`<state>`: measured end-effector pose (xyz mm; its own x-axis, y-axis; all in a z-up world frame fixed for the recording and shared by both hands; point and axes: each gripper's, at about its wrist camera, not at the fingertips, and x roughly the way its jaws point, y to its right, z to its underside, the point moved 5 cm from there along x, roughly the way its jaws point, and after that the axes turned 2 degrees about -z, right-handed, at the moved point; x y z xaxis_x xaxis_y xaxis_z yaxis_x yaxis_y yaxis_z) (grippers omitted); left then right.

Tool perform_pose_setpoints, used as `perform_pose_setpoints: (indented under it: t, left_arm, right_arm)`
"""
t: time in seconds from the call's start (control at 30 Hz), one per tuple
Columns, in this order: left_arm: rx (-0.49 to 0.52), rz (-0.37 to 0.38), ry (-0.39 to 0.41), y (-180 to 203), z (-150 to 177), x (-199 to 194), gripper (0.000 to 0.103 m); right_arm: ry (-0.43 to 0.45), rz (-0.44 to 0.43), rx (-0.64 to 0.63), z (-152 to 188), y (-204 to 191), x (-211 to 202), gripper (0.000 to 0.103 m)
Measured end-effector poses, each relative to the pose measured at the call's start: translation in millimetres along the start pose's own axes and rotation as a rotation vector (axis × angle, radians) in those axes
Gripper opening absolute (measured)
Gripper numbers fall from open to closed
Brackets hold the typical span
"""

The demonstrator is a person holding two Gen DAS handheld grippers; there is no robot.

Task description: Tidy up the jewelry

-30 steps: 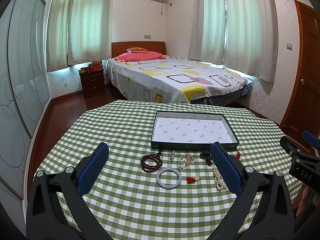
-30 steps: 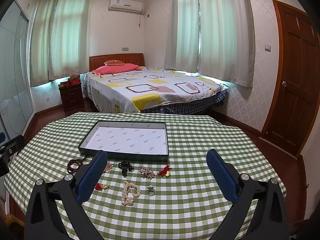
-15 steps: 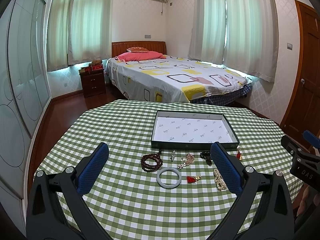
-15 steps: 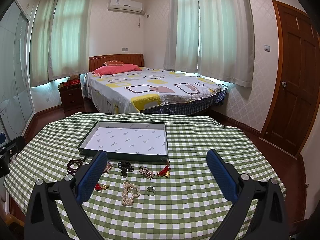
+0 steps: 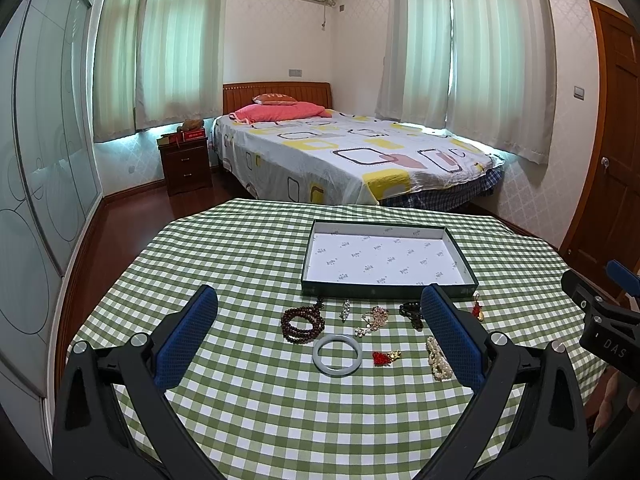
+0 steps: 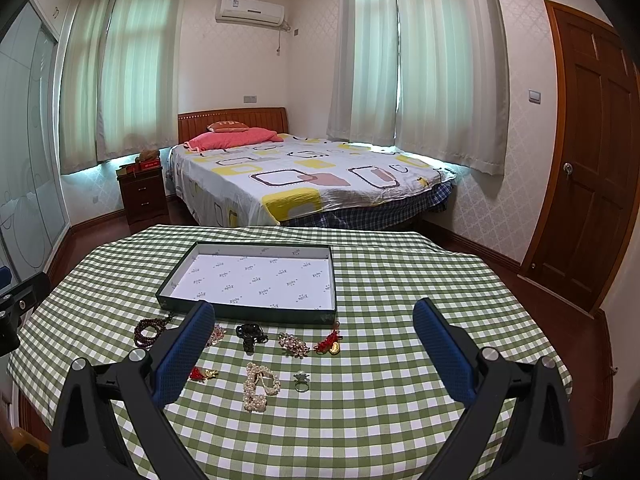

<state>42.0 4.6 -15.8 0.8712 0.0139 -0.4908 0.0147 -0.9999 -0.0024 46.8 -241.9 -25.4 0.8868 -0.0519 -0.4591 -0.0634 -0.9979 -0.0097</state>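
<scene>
A dark green tray (image 5: 316, 286) (image 6: 248, 313) with a white lining lies on the checked table, nothing in it. In front of it jewelry is spread out: a brown bead bracelet (image 5: 301, 325) (image 6: 147, 332), a pale jade bangle (image 5: 337, 355), a pearl string (image 5: 439, 360) (image 6: 259, 387), a black piece (image 6: 250, 334), a red tassel charm (image 5: 385, 358) (image 6: 202, 374), a ring (image 6: 301, 380). My left gripper (image 5: 318, 326) hovers open above the near jewelry. Further right, my right gripper (image 6: 309, 336) is open too, holding nothing.
The round table (image 5: 240, 264) carries a green checked cloth and drops off on all sides. Behind it stand a bed (image 5: 352, 156), a nightstand (image 5: 186, 164) and a glass wardrobe (image 5: 40, 184). A wooden door (image 6: 596, 168) is at the right.
</scene>
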Motion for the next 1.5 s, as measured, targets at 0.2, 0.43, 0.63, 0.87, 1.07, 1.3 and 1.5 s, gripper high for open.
perform_pose_setpoints:
  t: [0.2, 0.43, 0.63, 0.87, 1.07, 1.3, 1.5]
  left_arm:
    - [-0.001, -0.001, -0.001, 0.0, 0.0, 0.1, 0.099]
    - [-0.002, 0.000, 0.000, 0.0, 0.1, -0.6, 0.099]
    - [0.001, 0.001, -0.005, 0.1, 0.8, -0.1, 0.099]
    - [0.002, 0.014, -0.026, -0.4, 6.0, 12.8, 0.099]
    - [0.008, 0.026, -0.097, -0.1, 29.0, 47.6, 0.099]
    - [0.008, 0.033, -0.209, 0.4, 72.7, 99.7, 0.099]
    - [-0.016, 0.065, -0.318, 5.1, 100.8, 142.6, 0.099]
  right_arm:
    - [0.001, 0.002, 0.001, -0.1, -0.3, 0.3, 0.097]
    - [0.001, 0.001, 0.000, 0.2, -1.0, 1.2, 0.097]
    - [0.000, 0.003, 0.003, 0.8, -0.9, 1.4, 0.097]
    - [-0.013, -0.003, 0.005, 5.8, -1.3, 8.7, 0.097]
    - [-0.031, -0.037, 0.003, 24.3, -2.8, 29.7, 0.097]
    - [-0.108, -0.060, 0.006, 65.9, -2.5, 72.5, 0.097]
    - [-0.201, -0.100, 0.027, 99.5, -5.5, 108.9, 0.097]
